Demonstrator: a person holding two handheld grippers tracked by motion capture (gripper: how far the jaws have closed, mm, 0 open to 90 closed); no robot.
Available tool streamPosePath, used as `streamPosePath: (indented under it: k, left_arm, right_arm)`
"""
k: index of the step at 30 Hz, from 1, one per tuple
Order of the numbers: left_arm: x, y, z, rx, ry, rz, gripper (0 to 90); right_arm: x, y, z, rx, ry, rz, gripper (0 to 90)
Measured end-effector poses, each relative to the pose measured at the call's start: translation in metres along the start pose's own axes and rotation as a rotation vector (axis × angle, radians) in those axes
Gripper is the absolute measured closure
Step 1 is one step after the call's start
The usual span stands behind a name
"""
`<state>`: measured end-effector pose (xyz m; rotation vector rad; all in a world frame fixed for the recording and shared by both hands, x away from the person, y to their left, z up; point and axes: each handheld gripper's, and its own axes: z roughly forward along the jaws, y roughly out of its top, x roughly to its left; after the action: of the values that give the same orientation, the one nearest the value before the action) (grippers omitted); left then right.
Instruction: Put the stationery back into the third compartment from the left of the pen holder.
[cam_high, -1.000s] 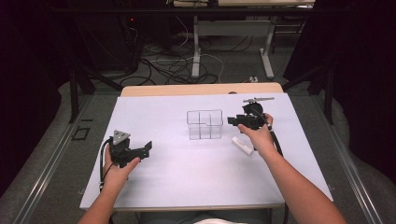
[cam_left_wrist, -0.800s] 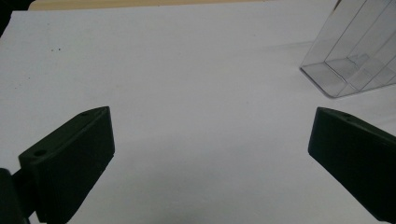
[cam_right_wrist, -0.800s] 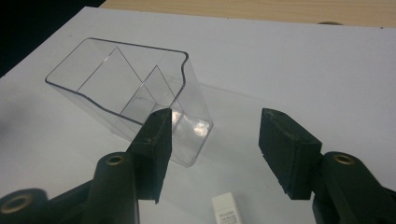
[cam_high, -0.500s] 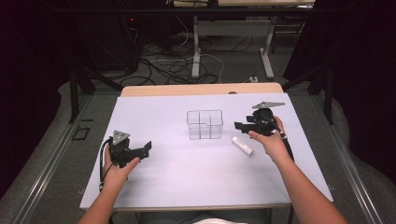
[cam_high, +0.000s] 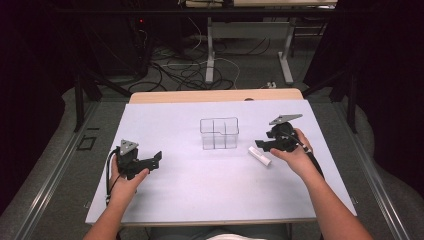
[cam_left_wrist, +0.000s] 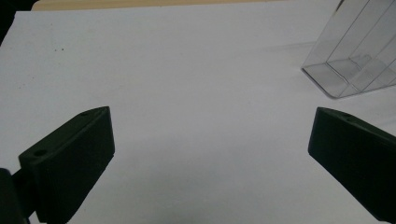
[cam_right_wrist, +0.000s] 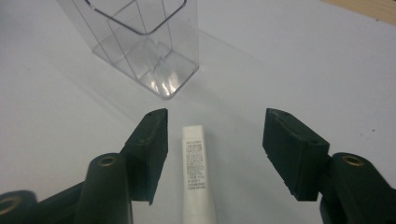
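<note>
A clear plastic box (cam_high: 219, 133) with several compartments stands upright mid-table. Just right of it a white tube (cam_high: 259, 156) lies flat on the white table cover (cam_high: 210, 185). My right gripper (cam_high: 261, 145) hovers over the tube's far end. In the right gripper view the tube (cam_right_wrist: 196, 182) lies lengthwise between the jaws, nearer the left one, and neither pad touches it. Those jaws have just been closing and still stand apart, so the gripper (cam_right_wrist: 215, 137) is open. The clear box (cam_right_wrist: 140, 42) stands just beyond. My left gripper (cam_high: 156, 159) rests at the table's left, wide open (cam_left_wrist: 210, 140) and empty.
The left gripper view catches the clear box (cam_left_wrist: 355, 56) at its upper right, well ahead of the jaws. A wooden table edge (cam_high: 215, 96) runs along the far side. Cables and metal table legs (cam_high: 210, 55) lie on the floor beyond.
My right gripper has shifted a little right and toward the near edge, lowering over the tube. The tube, the box and the left gripper have not moved.
</note>
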<state>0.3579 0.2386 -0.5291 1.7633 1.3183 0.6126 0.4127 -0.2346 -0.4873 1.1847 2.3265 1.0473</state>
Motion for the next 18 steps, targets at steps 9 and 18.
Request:
streamPosePath:
  k: [9, 18]
  left_arm:
    - [-0.001, 0.0, 0.001, 0.002, -0.001, -0.001, 0.4]
    - [-0.002, 0.0, 0.002, 0.008, -0.002, 0.004, 0.4]
  right_arm:
    - [-0.001, -0.009, 0.007, 0.062, 0.02, -0.026, 51.1]
    - [0.002, -0.017, 0.017, 0.132, 0.013, -0.056, 53.9]
